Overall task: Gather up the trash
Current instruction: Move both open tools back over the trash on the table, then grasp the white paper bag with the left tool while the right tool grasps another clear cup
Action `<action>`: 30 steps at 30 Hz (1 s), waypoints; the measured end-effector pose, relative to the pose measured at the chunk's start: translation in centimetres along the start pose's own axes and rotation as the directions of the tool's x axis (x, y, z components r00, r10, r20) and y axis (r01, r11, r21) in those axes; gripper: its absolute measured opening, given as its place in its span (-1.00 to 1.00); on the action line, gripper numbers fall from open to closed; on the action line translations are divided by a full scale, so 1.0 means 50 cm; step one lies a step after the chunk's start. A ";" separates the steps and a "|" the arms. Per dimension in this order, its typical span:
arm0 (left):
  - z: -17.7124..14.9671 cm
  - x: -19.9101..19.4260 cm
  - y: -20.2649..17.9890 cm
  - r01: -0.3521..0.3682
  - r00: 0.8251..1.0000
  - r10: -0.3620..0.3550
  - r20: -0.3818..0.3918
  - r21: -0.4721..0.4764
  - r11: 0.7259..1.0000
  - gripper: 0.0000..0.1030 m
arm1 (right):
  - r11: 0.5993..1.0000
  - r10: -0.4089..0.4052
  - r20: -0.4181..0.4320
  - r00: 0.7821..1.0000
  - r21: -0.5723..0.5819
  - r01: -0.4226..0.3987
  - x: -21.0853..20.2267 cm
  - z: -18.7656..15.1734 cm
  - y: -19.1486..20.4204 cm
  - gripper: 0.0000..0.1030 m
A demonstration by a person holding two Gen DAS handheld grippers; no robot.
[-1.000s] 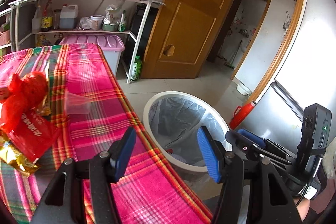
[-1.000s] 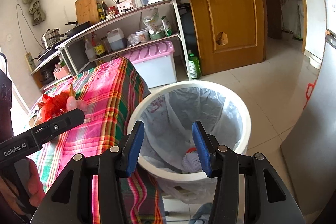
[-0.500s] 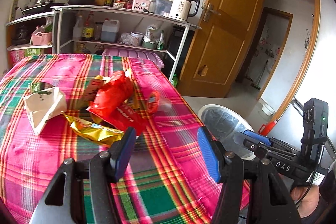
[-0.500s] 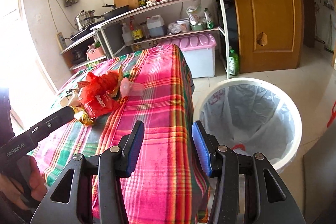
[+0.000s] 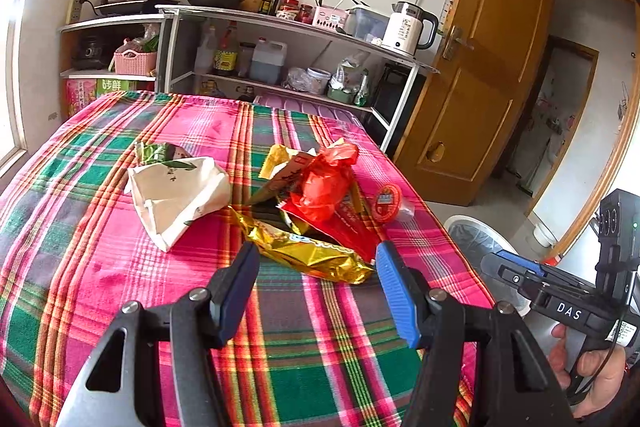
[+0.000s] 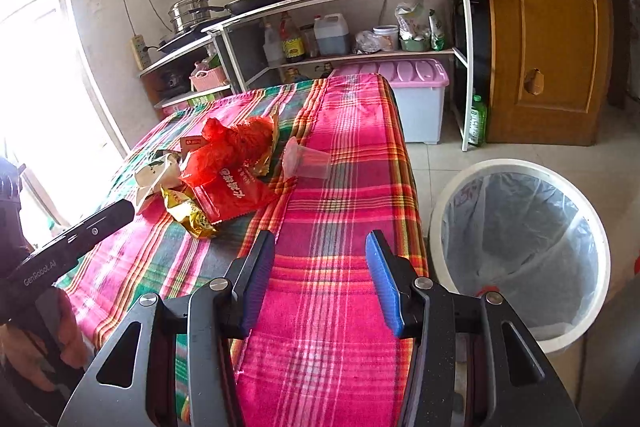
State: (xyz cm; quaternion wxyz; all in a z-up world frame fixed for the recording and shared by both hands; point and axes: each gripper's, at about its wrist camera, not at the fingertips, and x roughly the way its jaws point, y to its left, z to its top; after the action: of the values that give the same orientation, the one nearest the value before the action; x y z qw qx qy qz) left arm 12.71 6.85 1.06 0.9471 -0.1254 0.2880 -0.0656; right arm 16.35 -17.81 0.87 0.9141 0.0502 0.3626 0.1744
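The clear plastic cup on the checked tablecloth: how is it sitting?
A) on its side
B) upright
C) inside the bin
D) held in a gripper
A: the clear plastic cup lies tipped on its side on the tablecloth, beside the red bag.

Left claw (image 5: 316, 269) and right claw (image 6: 320, 259), both agape, empty.

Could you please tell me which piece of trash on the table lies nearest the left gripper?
The gold wrapper: it lies right ahead of the open left gripper, while the red bag and white paper bag lie farther back.
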 end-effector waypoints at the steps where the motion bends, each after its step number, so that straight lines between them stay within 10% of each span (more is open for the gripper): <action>1: 0.004 0.001 0.009 -0.012 1.000 0.012 0.003 -0.007 1.000 0.22 | 1.000 0.003 -0.003 1.000 0.000 -0.003 0.006 0.004 0.002 -0.06; 14: 0.064 0.059 0.154 -0.171 0.985 0.170 -0.023 -0.053 0.984 0.40 | 0.999 0.042 -0.031 0.999 -0.004 -0.042 0.098 0.082 0.034 -0.06; 22: 0.072 0.123 0.127 -0.155 0.979 0.164 -0.122 0.083 0.984 0.39 | 1.000 0.024 -0.058 0.998 -0.010 -0.025 0.150 0.113 0.041 -0.06; 30: 0.073 0.146 0.119 -0.181 0.962 0.213 -0.168 0.185 0.966 0.06 | 1.000 0.025 -0.082 0.996 0.015 -0.023 0.180 0.123 0.026 -0.06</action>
State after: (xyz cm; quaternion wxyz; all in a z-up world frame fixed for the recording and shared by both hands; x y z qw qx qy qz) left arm 21.11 11.85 -1.51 0.9249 -0.0089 0.3800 -0.0061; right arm 26.27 -13.21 -0.16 0.8959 0.0537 0.4005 0.1848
